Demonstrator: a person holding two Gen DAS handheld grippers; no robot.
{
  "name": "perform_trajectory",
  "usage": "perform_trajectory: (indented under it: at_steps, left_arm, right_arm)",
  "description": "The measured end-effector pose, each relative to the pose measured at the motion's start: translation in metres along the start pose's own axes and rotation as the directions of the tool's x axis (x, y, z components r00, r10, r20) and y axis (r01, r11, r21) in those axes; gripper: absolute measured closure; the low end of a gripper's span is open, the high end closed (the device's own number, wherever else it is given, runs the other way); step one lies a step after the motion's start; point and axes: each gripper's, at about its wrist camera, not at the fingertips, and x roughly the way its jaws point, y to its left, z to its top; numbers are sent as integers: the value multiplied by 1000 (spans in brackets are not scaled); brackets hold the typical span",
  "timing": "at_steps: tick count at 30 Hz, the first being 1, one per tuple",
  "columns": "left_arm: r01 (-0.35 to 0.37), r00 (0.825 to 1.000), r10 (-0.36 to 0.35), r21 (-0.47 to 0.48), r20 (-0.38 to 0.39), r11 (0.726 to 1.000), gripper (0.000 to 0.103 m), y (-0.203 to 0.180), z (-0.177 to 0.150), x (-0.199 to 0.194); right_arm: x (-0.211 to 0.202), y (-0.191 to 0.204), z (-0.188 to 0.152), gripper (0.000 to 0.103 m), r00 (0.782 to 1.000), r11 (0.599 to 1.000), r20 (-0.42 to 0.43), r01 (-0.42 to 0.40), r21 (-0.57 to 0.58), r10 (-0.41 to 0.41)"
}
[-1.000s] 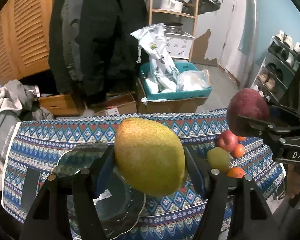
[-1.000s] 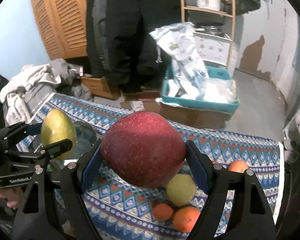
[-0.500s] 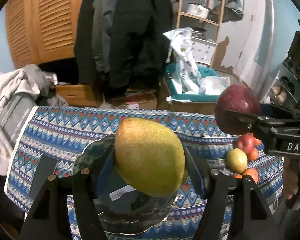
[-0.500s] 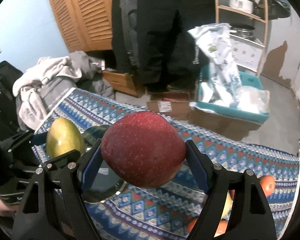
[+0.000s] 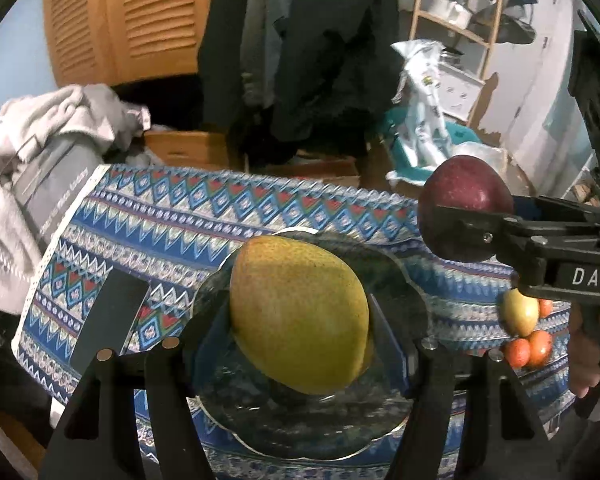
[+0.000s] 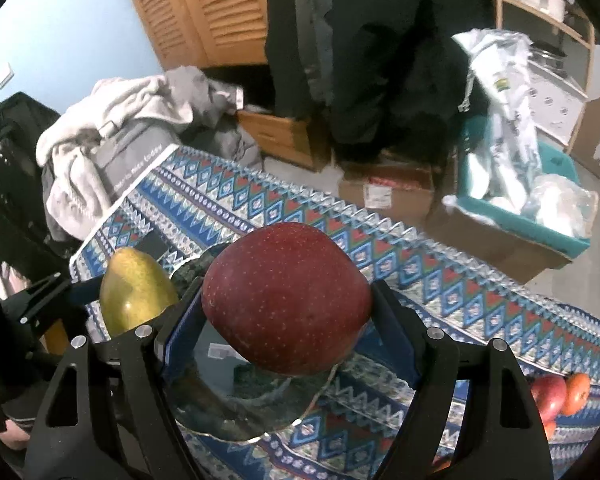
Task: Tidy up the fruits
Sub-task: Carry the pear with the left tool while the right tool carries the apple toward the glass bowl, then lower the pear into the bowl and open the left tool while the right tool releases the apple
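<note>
Both tongs now over plate (image 5: 412, 292) | right tongs (image 5: 466, 216) marked "DAS"

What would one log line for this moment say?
left gripper: holds mango | right gripper: holds apple | both above plate

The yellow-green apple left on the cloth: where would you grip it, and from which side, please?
Grip the yellow-green apple across its widest middle, coming from above. It is rounded, and oranges crowd its lower side, so a low sideways approach would likely bump them.
</note>
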Motion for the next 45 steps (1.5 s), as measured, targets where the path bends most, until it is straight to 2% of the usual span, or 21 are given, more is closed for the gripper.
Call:
perform_trajectory:
  at_steps: [7,13,16,21,26,29,32,37,45]
  left_arm:
    - [-35,997,33,-30,-69,999,33,20,-13,29]
    - [-27,992,17,-77,-129,997,33,32,-23,51]
    - [-50,987,38,-76,-153,996,34,35,-28,61]
    - [-51,980,29,-107,-198,993,34,43,-35,73]
    - [-69,974,48,-89,-220,994,35,40,-39,82]
    - [-69,970,47,-86,-237,994,39,40,-41,88]
    - [-69,976,51,-82,-210,994,43,40,-37,84]
    - [-52,976,31,-94,-216,994,43,41,-36,82]
    - [-64,972,47,-64,-230,996,43,34,-38,82]
  right_arm:
    - [45,8,-3,23,996,1000,-85,1,-18,-3]
    - [78,14,-11,23,989,1000,-148,-16,-19,13]
    - [93,16,-17,23,983,999,-181,-25,-22,20]
    - [116,16,-28,23,969,1000,-244,-28,-11,24]
    - [129,9,-34,23,959,1000,-283,-14,-3,12]
    - [132,5,-36,23,956,1000,-293,-8,7,10]
    - [134,5,-36,23,956,1000,-294,-3,-5,1]
    - [141,10,-37,23,950,1000,-312,4,-31,-14]
    - [120,7,-23,22,972,1000,-233,-15,18,19]
